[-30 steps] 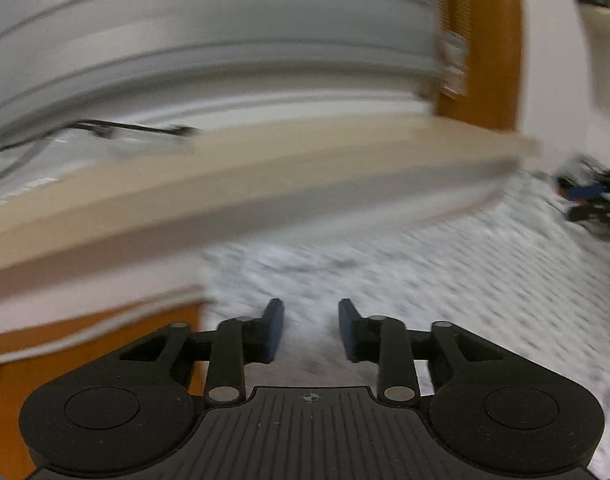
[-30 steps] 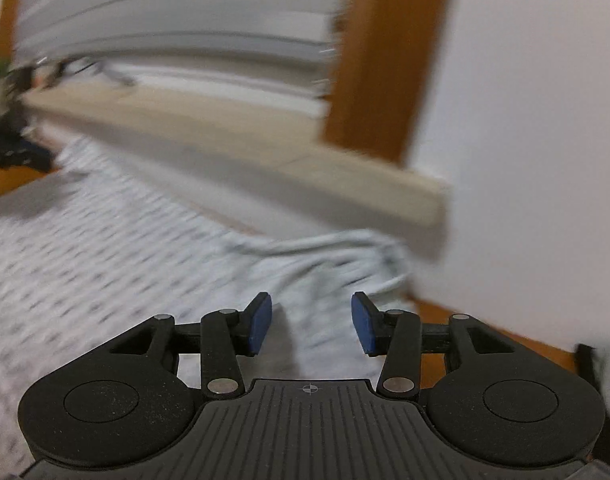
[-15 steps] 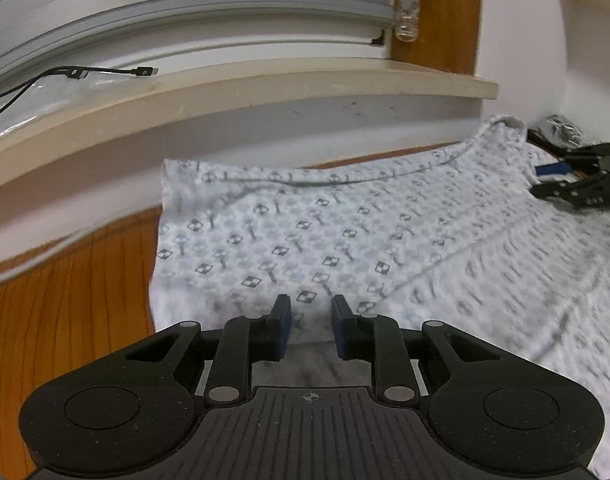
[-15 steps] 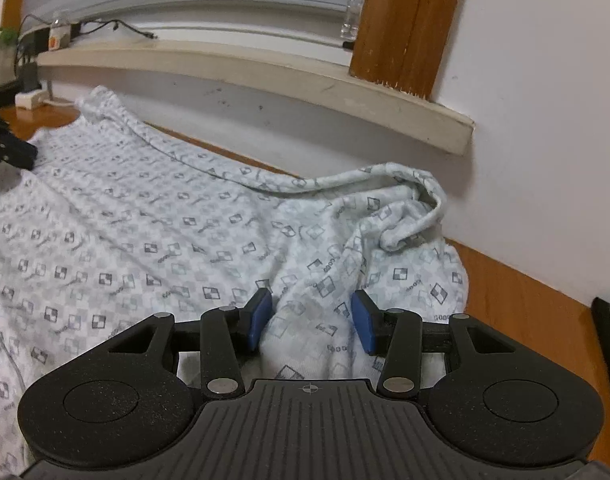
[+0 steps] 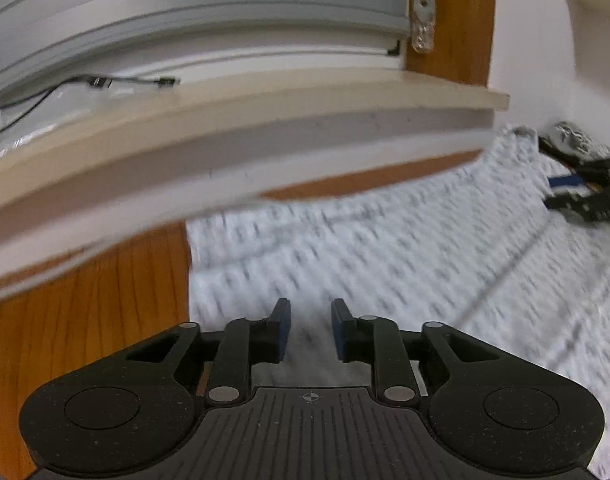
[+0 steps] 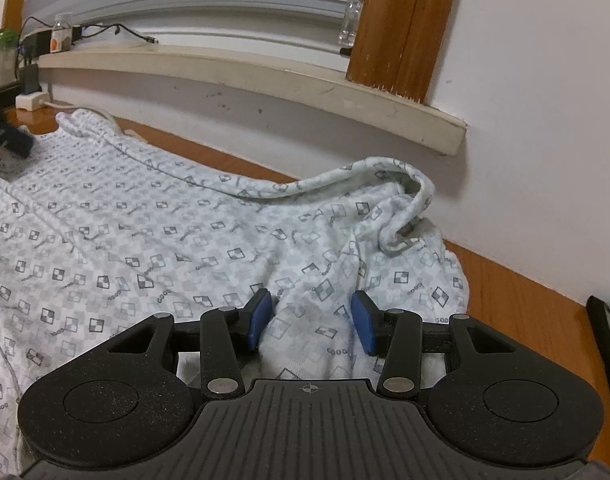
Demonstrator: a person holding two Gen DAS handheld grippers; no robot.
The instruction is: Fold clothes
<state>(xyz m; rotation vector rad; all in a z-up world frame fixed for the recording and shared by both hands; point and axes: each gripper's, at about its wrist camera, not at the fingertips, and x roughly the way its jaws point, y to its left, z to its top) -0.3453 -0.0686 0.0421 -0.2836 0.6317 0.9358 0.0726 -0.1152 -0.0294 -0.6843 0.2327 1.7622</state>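
A white garment with a grey check print [image 6: 153, 236] lies spread on a wooden surface [image 6: 517, 292] along the wall. Its right end is bunched into a raised fold [image 6: 401, 200]. My right gripper [image 6: 311, 320] hovers low over that end, blue pads apart, with cloth lying under and between them but not pinched. My left gripper [image 5: 311, 322] is over the garment's left end [image 5: 385, 264]; its jaws are opening and grip nothing. This view is motion-blurred. Each gripper shows in the other's view: the right gripper [image 5: 585, 200] at far right, the left gripper [image 6: 5, 140] at far left.
A beige window sill [image 6: 233, 76] overhangs the back edge, carrying a black cable [image 6: 117, 32] and small bottles [image 6: 61, 34]. A white charger [image 6: 31, 100] sits at the far left. White wall [image 6: 545, 120] stands close behind. A dark object [image 6: 605, 344] lies at the right edge.
The left view has shifted and blurred again after a sharp moment, and its jaws stand slightly wider. The right gripper has held still over the bunched end.
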